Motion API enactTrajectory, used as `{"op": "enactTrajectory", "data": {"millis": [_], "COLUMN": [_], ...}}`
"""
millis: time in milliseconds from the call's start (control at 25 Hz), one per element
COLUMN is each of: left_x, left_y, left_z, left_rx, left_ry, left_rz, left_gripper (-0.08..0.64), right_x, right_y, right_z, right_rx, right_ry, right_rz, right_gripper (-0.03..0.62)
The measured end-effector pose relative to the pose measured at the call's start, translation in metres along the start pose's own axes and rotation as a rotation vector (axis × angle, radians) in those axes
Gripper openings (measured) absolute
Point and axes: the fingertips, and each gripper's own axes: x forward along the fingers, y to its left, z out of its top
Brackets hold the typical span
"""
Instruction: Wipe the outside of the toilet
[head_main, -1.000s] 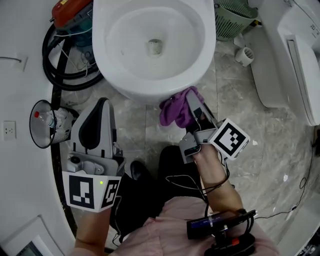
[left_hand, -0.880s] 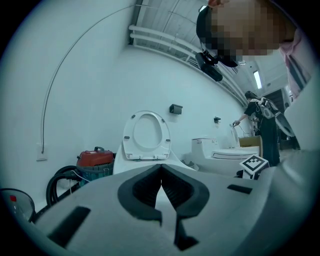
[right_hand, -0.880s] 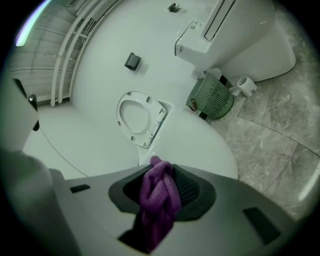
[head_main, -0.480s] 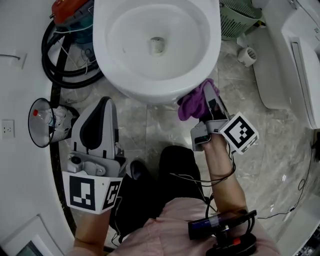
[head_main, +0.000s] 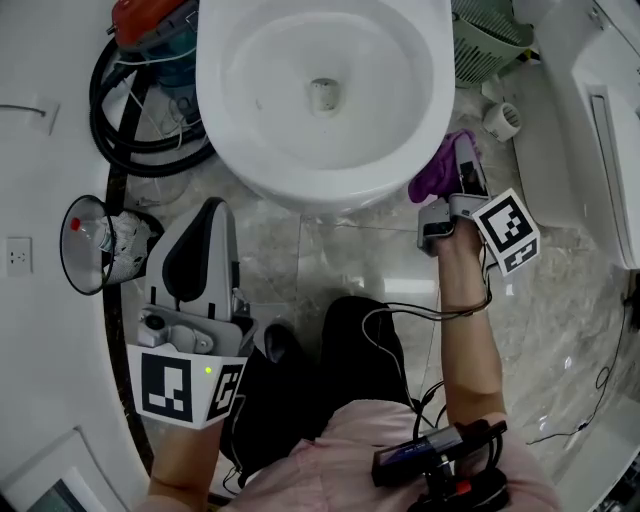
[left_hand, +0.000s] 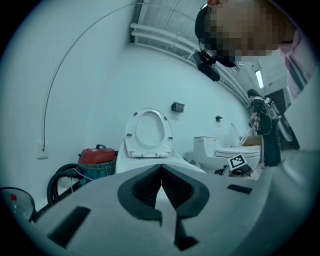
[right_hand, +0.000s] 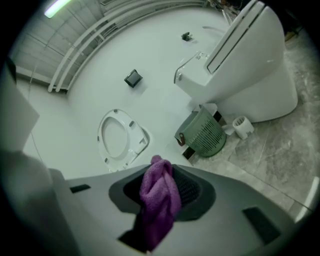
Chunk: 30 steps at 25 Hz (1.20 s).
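The white toilet bowl (head_main: 325, 95) fills the top middle of the head view, its lid (left_hand: 149, 132) raised. My right gripper (head_main: 457, 160) is shut on a bunched purple cloth (head_main: 435, 175). The cloth lies against the outside of the bowl at its right front flank. In the right gripper view the cloth (right_hand: 160, 197) hangs out from between the jaws of my right gripper (right_hand: 163, 182). My left gripper (head_main: 208, 212) hovers level, low at the left and short of the bowl. Its jaws are shut with nothing in them, and the pads meet on my left gripper (left_hand: 161, 167).
A red vacuum (head_main: 148, 20) with a black hose (head_main: 115, 115) sits left of the bowl. A wire bin (head_main: 95, 240) stands by the left wall. A green basket (head_main: 490, 40), a paper roll (head_main: 503, 120) and a second toilet (head_main: 600, 120) are at the right.
My right gripper has carried the purple cloth rightward and up the picture along the bowl's outside, from its front to its right flank. The left gripper has stayed put.
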Motion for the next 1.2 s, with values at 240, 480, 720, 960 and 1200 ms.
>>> {"op": "enactTrajectory", "data": {"millis": [240, 480, 720, 960, 1200], "left_x": [-0.004, -0.015, -0.029, -0.045, -0.055], "left_y": [0.004, -0.002, 0.0, 0.011, 0.025], "left_z": [0.009, 0.019, 0.032, 0.041, 0.043], "left_rx": [-0.001, 0.001, 0.007, 0.016, 0.024], "left_ry": [-0.017, -0.049, -0.088, -0.111, -0.109], "left_rz": [0.015, 0.015, 0.022, 0.046, 0.077], "left_gripper": [0.008, 0.008, 0.008, 0.008, 0.008], "right_x": [-0.02, -0.056, -0.089, -0.108, -0.109], "right_y": [0.033, 0.099, 0.155, 0.199, 0.219], "right_z": [0.046, 0.059, 0.027, -0.052, -0.117], "right_rx": [-0.092, -0.178, -0.146, -0.135, -0.144], "right_ry": [-0.098, -0.119, -0.059, 0.105, 0.235], "right_rz": [0.047, 0.221, 0.344, 0.457, 0.501], "right_gripper": [0.107, 0.109, 0.11, 0.11, 0.11]}}
